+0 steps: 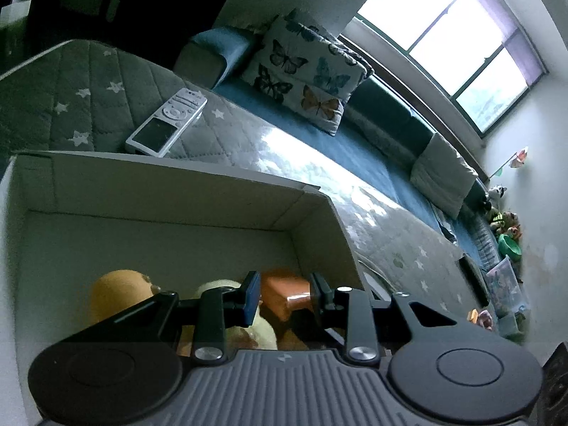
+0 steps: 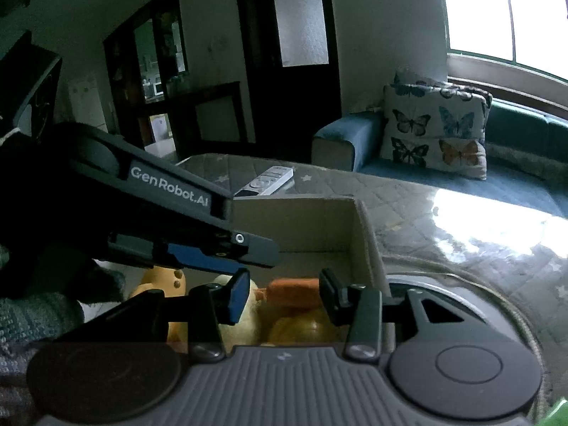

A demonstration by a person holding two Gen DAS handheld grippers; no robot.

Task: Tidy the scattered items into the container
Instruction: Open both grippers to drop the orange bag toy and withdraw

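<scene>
An open cardboard box (image 1: 159,195) (image 2: 301,223) stands on a grey quilted cover with stars. Inside lie a tan rounded toy (image 1: 117,294) (image 2: 163,280) and yellow soft items (image 1: 262,333) (image 2: 301,330). My left gripper (image 1: 285,296) is low inside the box, and an orange block (image 1: 284,293) fills the gap between its pads. The right wrist view shows that left gripper (image 2: 262,254) from the side. My right gripper (image 2: 284,298) hangs open over the box's near right corner with nothing pressed between its fingers. A white remote (image 1: 167,120) (image 2: 266,181) lies on the cover beyond the box.
A blue sofa (image 2: 348,135) with a butterfly cushion (image 1: 301,71) (image 2: 436,131) runs behind the covered surface under a bright window. A round grey device (image 2: 443,294) sits just right of the box. Toys and a plastic bin (image 1: 504,284) crowd the far right.
</scene>
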